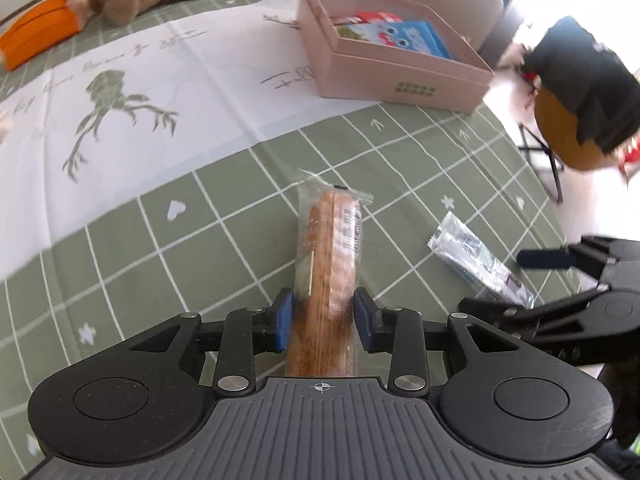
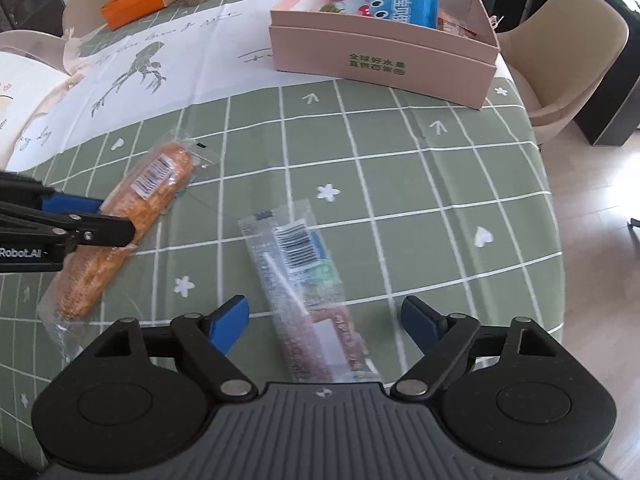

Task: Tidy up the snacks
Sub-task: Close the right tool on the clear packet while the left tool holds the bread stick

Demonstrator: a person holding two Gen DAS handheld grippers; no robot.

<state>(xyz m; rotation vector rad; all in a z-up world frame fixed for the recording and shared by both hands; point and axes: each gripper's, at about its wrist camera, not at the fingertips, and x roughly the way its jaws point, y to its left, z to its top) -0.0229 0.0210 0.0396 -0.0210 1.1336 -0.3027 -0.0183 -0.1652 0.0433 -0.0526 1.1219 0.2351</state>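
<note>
Green checked cloth covers the worktop [image 2: 460, 184]. Left claw [image 1: 323, 318] is clenched on the orange biscuit pack [image 1: 328, 264], blue pads pressing both its sides. Right claw [image 2: 324, 326] is released, wide apart astride the clear sausage pack [image 2: 308, 300] without touching it. Beyond both packs the pink box [image 2: 380, 68] holds other snacks [image 2: 400, 8]

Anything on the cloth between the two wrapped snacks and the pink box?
Nothing visible. The orange snack, clamped by the left gripper, and the clear-wrapped snack, between the right gripper's open jaws, both face bare tablecloth up to the pink box. The box is open-topped and already holds packets.
</note>
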